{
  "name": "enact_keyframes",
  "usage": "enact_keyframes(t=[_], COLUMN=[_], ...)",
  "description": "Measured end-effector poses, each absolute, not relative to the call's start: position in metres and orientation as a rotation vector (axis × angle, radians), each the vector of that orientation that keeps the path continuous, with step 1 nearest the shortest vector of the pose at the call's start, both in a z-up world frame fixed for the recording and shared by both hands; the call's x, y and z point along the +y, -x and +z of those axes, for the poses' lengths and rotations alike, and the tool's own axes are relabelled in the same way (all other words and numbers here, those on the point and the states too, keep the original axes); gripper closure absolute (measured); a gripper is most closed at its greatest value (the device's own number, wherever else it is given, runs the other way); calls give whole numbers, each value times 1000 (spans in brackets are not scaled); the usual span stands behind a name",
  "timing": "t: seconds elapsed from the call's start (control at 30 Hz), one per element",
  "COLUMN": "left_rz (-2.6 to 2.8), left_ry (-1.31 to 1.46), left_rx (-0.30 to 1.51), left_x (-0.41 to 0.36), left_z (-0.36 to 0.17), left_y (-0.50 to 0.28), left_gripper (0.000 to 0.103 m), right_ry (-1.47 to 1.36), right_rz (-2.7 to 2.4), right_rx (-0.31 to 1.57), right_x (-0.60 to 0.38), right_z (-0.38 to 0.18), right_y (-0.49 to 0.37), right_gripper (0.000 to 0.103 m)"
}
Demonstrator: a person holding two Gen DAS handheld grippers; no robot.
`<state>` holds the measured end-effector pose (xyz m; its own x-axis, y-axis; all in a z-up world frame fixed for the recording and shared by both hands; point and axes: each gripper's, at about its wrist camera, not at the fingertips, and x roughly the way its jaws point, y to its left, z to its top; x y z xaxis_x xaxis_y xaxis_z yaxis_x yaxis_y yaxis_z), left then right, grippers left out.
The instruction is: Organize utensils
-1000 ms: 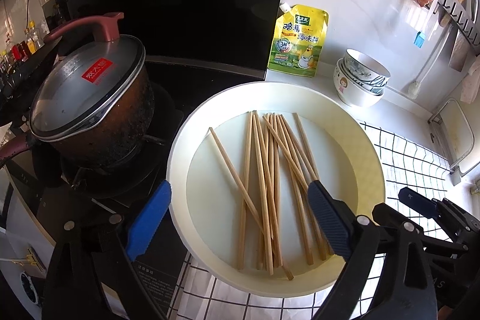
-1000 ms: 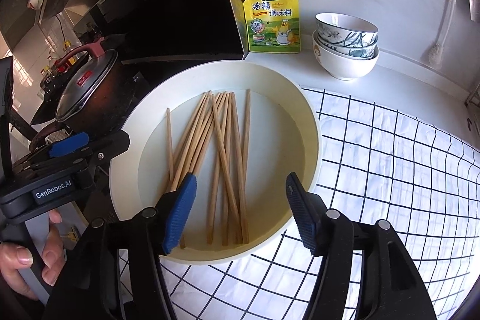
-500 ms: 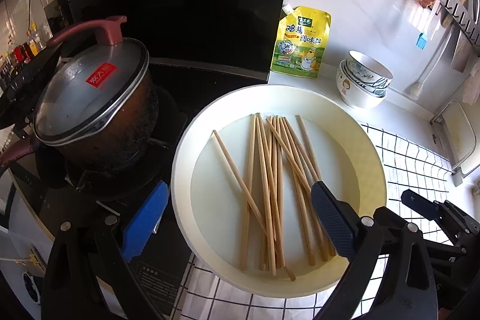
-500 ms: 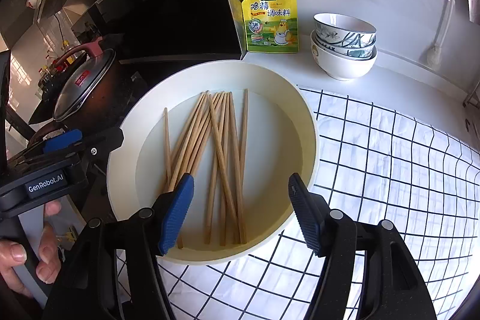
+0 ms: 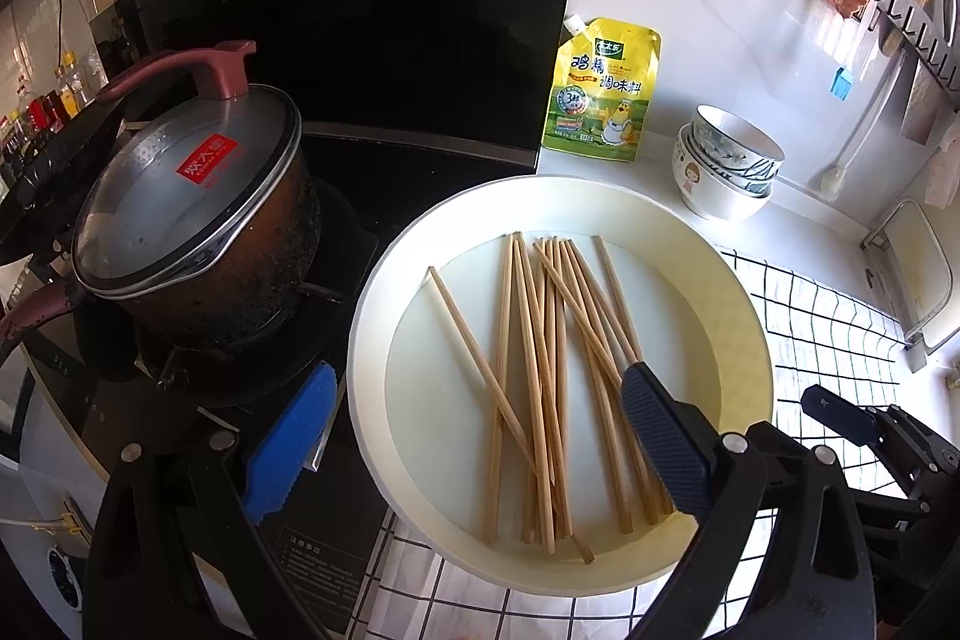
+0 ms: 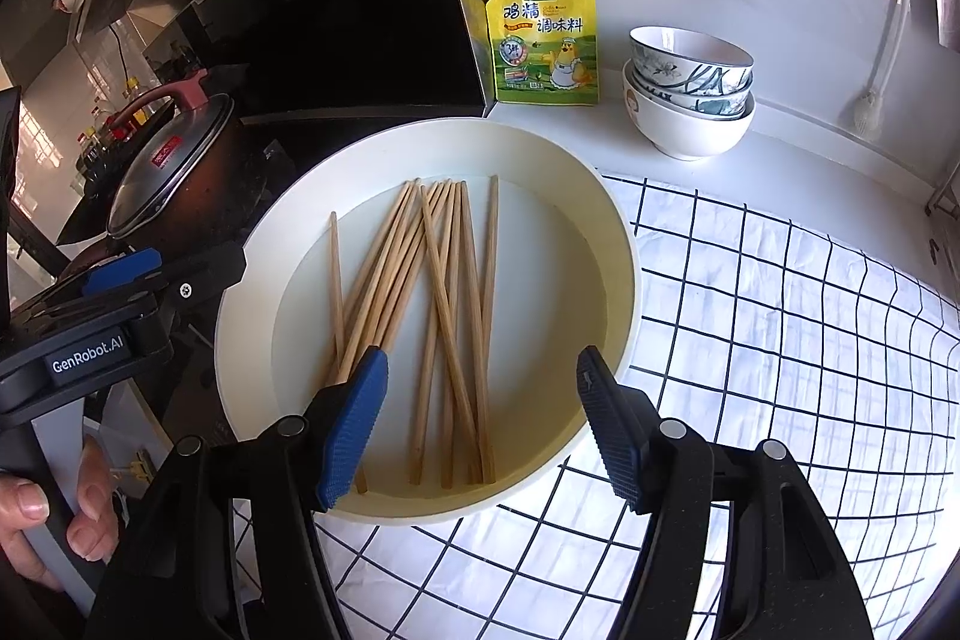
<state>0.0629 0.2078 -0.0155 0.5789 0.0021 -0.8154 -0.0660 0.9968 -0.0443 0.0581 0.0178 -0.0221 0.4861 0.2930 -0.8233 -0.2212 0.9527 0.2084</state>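
Observation:
Several wooden chopsticks (image 5: 540,376) (image 6: 444,304) lie loose and partly crossed in a round cream basin (image 5: 744,316) (image 6: 624,244) on the counter. My left gripper (image 5: 477,439) hovers over the basin's near left part, jaws open and empty, one finger outside the rim and the other above the chopsticks. My right gripper (image 6: 483,427) hangs above the basin's near edge, also open, with chopstick ends lying below the gap and untouched. Each gripper shows in the other's view: the right gripper's finger (image 5: 840,415) and the left gripper's blue finger (image 6: 120,263).
A dark pot with a glass lid (image 5: 186,220) sits on the stove left of the basin. Behind stand a yellow seasoning pouch (image 5: 600,94) and stacked bowls (image 5: 726,166). A checked cloth (image 6: 780,316) covers the counter to the right. A hand (image 6: 36,514) holds the left gripper.

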Motion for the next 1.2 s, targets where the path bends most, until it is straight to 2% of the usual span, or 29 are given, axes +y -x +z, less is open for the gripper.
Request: enact_keyframes(t=[1.2], left_rz=[23], left_ry=[71], left_rx=[962], left_x=[203], left_z=[-18], left_y=[-57], left_gripper=[8], right_ry=[-69], right_rz=[308], right_rx=[1013], right_x=[15], right_z=[-20], right_y=[-49], right_gripper=[40])
